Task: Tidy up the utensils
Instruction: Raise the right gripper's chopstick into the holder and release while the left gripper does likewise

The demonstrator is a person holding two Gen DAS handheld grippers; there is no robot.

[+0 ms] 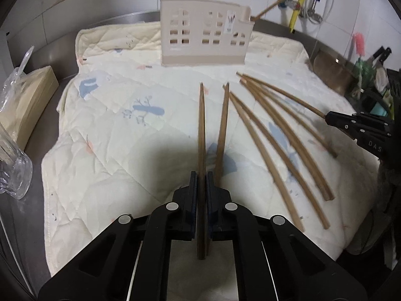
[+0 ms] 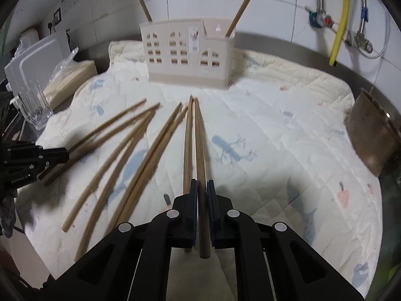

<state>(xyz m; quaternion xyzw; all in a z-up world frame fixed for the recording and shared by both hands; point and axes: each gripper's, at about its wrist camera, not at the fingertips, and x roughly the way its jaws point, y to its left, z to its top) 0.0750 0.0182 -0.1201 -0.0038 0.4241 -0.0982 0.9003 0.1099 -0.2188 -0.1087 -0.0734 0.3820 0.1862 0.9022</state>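
My left gripper [image 1: 201, 175] is shut on a brown wooden chopstick [image 1: 201, 125] that points toward the beige utensil holder [image 1: 203, 40]. My right gripper [image 2: 201, 184] is shut on another chopstick [image 2: 199, 145], with a second one [image 2: 187, 145] lying beside it on the cloth. Several more chopsticks [image 1: 270, 135] lie fanned on the quilted cloth [image 1: 105, 150]. The holder [image 2: 188, 57] has two chopsticks standing in it, one at each end. The right gripper shows at the left wrist view's right edge [image 1: 328, 119]; the left gripper shows at the right wrist view's left edge [image 2: 66, 156].
A glass [image 1: 15, 173] and a tissue box [image 1: 30, 95] stand left of the cloth. White containers [image 2: 35, 60] sit further left. A brown pot [image 2: 376, 135] is at the right. Pipes and a yellow hose [image 2: 338, 25] run on the tiled wall behind.
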